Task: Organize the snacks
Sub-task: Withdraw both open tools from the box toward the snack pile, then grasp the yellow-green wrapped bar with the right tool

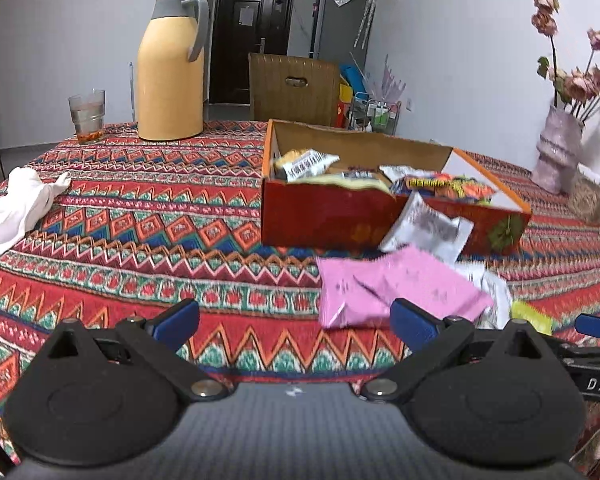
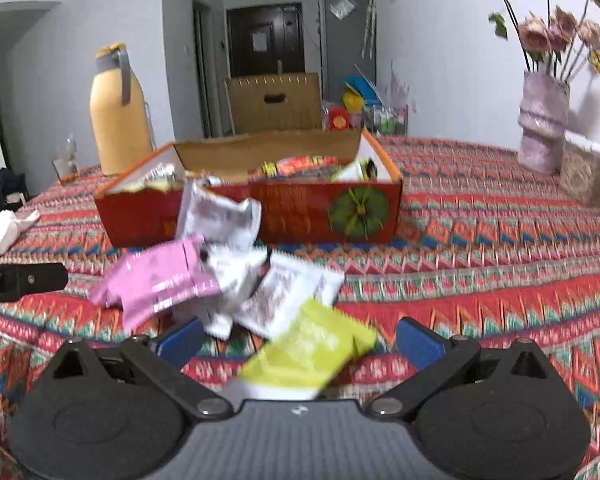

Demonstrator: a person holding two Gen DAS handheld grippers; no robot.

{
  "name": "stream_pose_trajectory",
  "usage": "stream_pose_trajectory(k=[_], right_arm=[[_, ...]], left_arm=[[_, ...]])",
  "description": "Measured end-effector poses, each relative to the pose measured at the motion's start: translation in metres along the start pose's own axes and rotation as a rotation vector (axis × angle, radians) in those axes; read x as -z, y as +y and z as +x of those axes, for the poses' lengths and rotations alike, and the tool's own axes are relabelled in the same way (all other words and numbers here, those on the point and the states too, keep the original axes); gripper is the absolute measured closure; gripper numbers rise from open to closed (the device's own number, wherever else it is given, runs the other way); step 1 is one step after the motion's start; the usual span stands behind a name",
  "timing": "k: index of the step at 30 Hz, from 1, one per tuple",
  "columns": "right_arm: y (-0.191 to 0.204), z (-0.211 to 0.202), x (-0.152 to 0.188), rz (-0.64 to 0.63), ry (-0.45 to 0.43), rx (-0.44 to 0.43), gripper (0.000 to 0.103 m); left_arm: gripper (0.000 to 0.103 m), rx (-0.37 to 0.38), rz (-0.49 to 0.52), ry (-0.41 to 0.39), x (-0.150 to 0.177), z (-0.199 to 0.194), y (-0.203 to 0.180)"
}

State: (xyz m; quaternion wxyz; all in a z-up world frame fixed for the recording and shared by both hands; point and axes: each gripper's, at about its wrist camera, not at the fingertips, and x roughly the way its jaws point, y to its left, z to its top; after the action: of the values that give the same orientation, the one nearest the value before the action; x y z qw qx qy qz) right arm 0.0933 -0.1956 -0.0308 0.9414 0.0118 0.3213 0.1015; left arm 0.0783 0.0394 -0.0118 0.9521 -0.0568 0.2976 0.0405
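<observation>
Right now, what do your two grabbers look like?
Both match: the left gripper and right gripper have two black arms with round bases, silver bolts and blue fingertips, on a grey ribbed body. White letters mark one side.

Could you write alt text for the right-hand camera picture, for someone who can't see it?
Open right gripper hovers over a yellow-green snack packet on a patterned tablecloth. Beyond lie pink and white packets, then a red box partly filled with snacks.
</observation>
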Motion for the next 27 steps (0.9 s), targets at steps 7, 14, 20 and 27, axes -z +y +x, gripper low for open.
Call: stream_pose_trajectory(k=[7, 14, 20, 27], right_arm=[[0.009, 0.001, 0.015, 0.003, 0.052, 0.003, 0.020], [0.010, -0.002, 0.023, -0.034, 0.063, 0.045, 0.041], [0.006, -0.006, 0.025, -0.037, 0.052, 0.043, 0.054], [0.002, -0.007, 0.026, -0.059, 0.031, 0.022, 0.065]], left_arm=[[0.000, -0.005, 0.009, -0.011, 0.010, 0.004, -0.001], [0.000, 0.000, -0.008, 0.004, 0.014, 0.008, 0.002], [0.000, -0.004, -0.017, 0.013, 0.013, 0.009, 0.003], [0.000, -0.017, -0.020, 0.027, 0.014, 0.012, 0.003]])
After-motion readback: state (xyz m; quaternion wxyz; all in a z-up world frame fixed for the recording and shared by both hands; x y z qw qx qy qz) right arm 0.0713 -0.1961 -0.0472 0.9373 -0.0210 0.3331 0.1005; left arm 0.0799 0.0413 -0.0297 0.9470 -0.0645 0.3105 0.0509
